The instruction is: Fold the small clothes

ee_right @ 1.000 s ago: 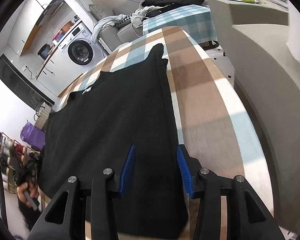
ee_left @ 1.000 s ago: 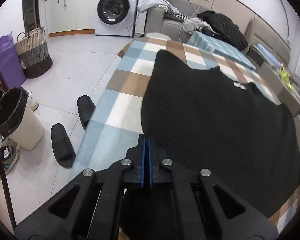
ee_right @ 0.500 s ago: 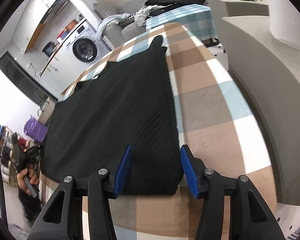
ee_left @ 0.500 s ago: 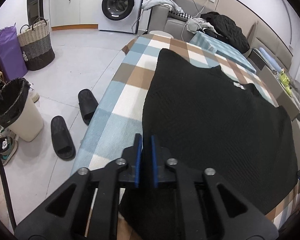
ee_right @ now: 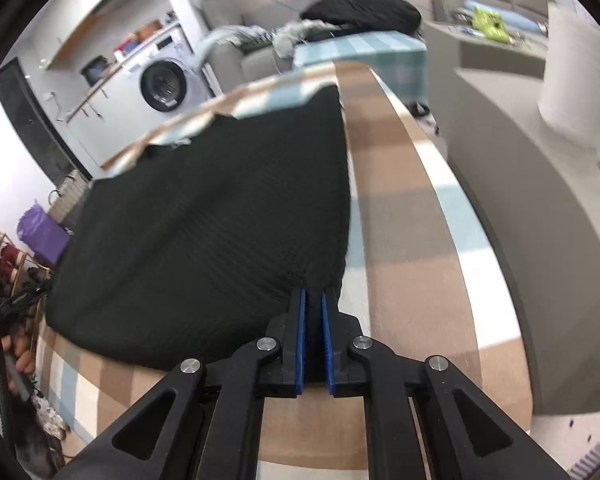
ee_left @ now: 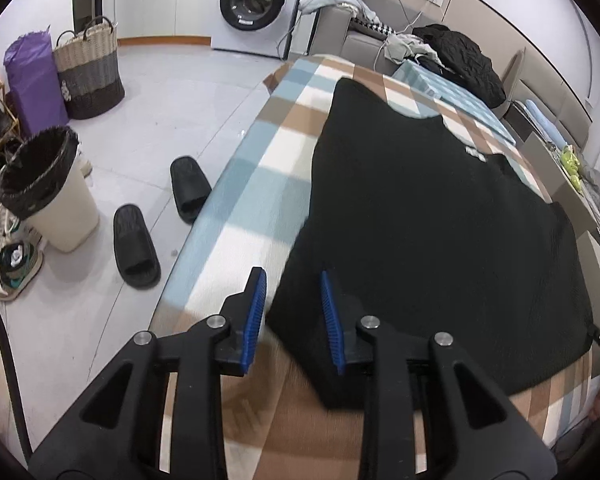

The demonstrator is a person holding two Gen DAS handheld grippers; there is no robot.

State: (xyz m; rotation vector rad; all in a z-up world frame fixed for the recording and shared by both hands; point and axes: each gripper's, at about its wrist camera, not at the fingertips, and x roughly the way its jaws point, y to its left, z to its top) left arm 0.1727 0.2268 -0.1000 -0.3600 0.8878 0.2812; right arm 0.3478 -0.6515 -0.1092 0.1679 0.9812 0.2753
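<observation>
One bin (ee_left: 50, 188) w/ black liner; laundry basket (ee_left: 89, 70) contents hidden.

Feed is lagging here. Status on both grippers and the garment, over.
Left gripper open, jaws just opening over hem corner. Right gripper just closed, pinching the black garment near corner. Garment flat on checked cloth. Nothing in the way.

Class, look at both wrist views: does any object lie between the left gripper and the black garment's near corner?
Nothing visible does. The left gripper, whose jaws have just been opening, already straddles the black garment corner on the checked cloth. The right gripper, jaws just closing, pinches the other corner.
</observation>
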